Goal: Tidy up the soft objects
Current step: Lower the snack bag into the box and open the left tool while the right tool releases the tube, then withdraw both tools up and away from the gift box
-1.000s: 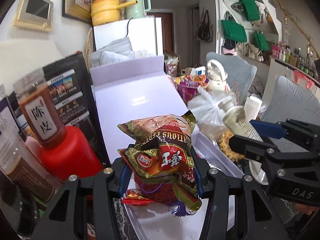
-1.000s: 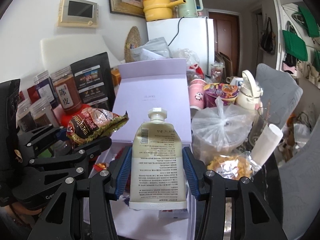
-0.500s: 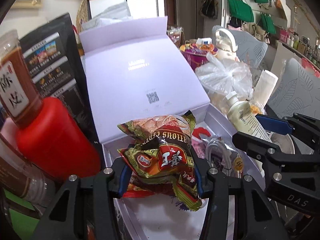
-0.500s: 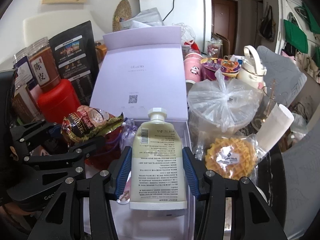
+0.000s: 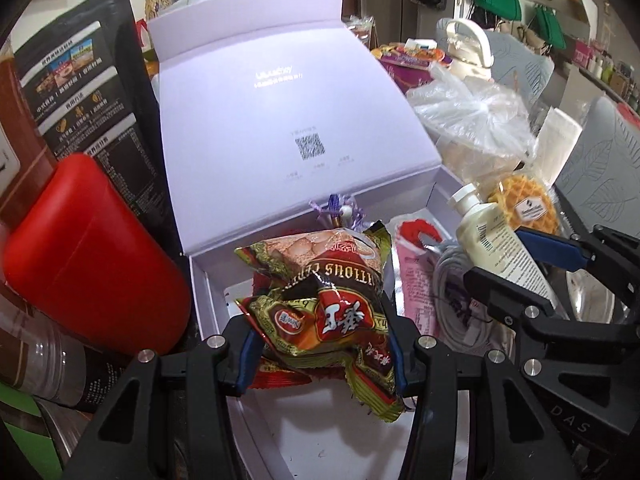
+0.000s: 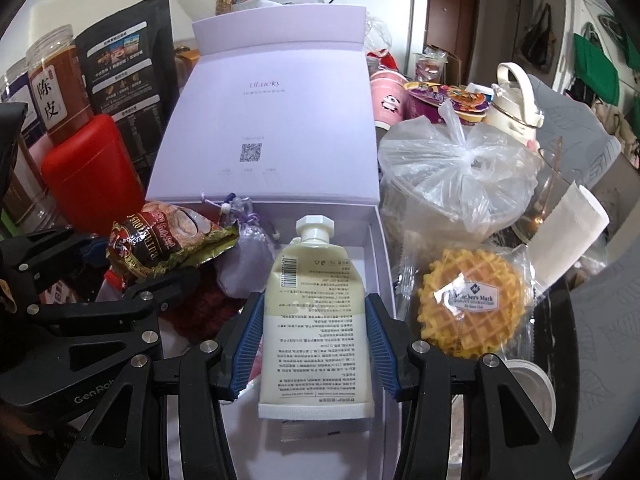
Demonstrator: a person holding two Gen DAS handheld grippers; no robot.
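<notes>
Left wrist view. The left gripper [image 5: 320,340] sits at 6 o'clock, its blue pads pressed against both sides of a crinkled snack packet [image 5: 324,300] — the jaws are clamped on it. The packet hangs over the near end of the open lavender box [image 5: 200,280], whose raised lid [image 5: 280,120] fills the 12 o'clock region. Inside the box, toward 3 o'clock of the packet, lie a pink sachet [image 5: 416,280] and a coiled white cable [image 5: 452,292]; a purple tassel [image 5: 336,208] shows just behind the packet. A red canister [image 5: 88,248] stands at 9 o'clock, outside the box wall. At 3 o'clock the right gripper [image 5: 532,268] enters, carrying a cream tube [image 5: 492,248].

Right wrist view. The right gripper [image 6: 316,328] at 6 o'clock grips the cream tube [image 6: 316,320] — both blue pads touch its sides, cap pointing toward 12 o'clock. The tube is held above the right half of the lavender box [image 6: 384,264]. At 9 o'clock the left gripper [image 6: 132,264] holds the snack packet [image 6: 164,244] over the box's left half, with a lilac pouch [image 6: 244,256] lying in the box between packet and tube. A wrapped waffle [image 6: 472,300] lies at 3 o'clock, outside the box; a knotted plastic bag [image 6: 452,172] sits at 2 o'clock behind it.
</notes>
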